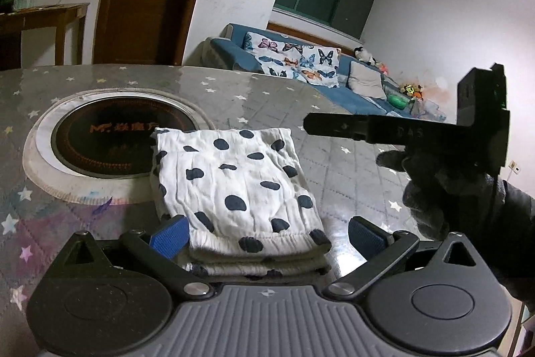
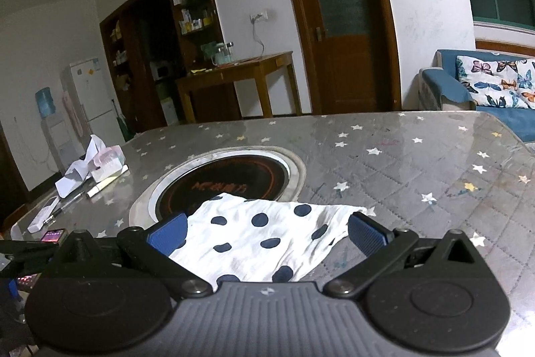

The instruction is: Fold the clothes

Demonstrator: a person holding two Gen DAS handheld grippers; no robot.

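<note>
A white garment with dark blue dots (image 1: 239, 186) lies folded in layers on the grey star-patterned table (image 1: 351, 163); it also shows in the right wrist view (image 2: 264, 240). My left gripper (image 1: 267, 236) is open, its blue pads on either side of the garment's near elastic edge. My right gripper (image 2: 267, 233) is open over the garment's near part. The right gripper also shows from the side in the left wrist view (image 1: 311, 124), held in a black-gloved hand above the table, right of the garment.
A round black induction cooker (image 1: 117, 139) is set into the table behind the garment (image 2: 224, 186). Papers, a tissue pack, pens and a phone (image 2: 90, 169) lie at the table's left. A blue sofa (image 1: 301, 62) stands beyond the far edge.
</note>
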